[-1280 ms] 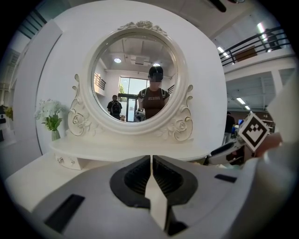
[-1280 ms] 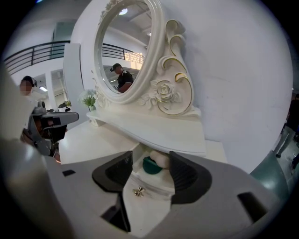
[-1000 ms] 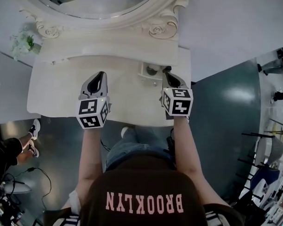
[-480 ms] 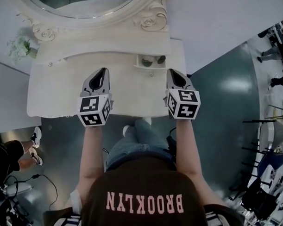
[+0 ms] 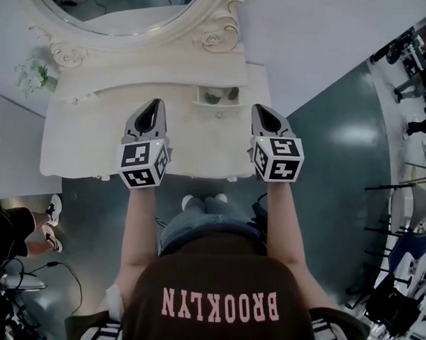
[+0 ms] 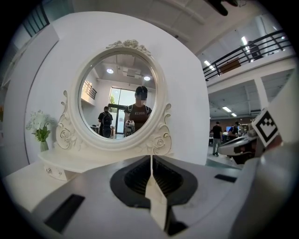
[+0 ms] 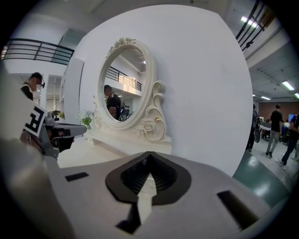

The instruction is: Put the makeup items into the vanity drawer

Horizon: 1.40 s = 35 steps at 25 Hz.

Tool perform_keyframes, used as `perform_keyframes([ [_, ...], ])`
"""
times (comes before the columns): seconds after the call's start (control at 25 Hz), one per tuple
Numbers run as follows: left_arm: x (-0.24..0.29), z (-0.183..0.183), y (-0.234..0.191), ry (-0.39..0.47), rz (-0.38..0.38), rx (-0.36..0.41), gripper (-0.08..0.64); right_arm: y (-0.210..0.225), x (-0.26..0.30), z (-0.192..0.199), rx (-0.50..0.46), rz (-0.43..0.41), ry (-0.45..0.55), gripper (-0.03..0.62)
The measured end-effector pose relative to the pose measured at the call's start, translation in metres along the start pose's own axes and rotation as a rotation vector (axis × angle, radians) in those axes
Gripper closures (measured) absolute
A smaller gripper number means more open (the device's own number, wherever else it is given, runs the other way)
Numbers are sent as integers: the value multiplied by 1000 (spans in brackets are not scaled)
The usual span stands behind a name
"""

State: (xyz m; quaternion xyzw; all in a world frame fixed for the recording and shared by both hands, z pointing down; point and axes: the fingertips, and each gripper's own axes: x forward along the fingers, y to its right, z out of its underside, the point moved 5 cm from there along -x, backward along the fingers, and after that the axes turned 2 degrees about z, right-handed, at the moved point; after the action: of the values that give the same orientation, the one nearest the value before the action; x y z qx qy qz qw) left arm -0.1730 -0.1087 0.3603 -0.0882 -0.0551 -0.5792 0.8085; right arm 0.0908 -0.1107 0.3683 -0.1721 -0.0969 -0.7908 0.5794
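makeup items (image 5: 215,96) lie in the small open vanity drawer (image 5: 208,108) at the table's (image 5: 81,140) back. left gripper (image 5: 157,102) and right gripper (image 5: 261,109) hover either side, jaws pressed together, empty. an off-centre push could jam the drawer crooked.

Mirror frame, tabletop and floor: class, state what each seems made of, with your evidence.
Mirror frame: cream-painted carved wood or moulded resin, going by its rose scrolls. Tabletop: smooth cream paint, probably over wood. Floor: dark teal glossy coating, perhaps epoxy; lights reflect off it.
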Motion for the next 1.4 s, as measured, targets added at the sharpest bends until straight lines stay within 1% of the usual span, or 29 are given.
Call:
perform_keyframes([
  [0.32, 2, -24, 34, 41, -10, 38, 546, 27, -19, -18, -21, -29, 62, 595],
  [0.6, 0, -42, 52, 78, -13, 76, 546, 38, -37, -32, -54, -33, 134, 595],
  [0.72, -1, -46, 58, 87, -13, 88, 546, 41, -41, -36, -60, -38, 149, 595],
  [0.96, -5, -48, 63, 84, -5, 101, 546, 40, -48, -40, -75, -42, 176, 595],
  [1.4, -7, -52, 62, 88, 16, 120, 546, 36, -51, -40, -80, -26, 173, 595],
])
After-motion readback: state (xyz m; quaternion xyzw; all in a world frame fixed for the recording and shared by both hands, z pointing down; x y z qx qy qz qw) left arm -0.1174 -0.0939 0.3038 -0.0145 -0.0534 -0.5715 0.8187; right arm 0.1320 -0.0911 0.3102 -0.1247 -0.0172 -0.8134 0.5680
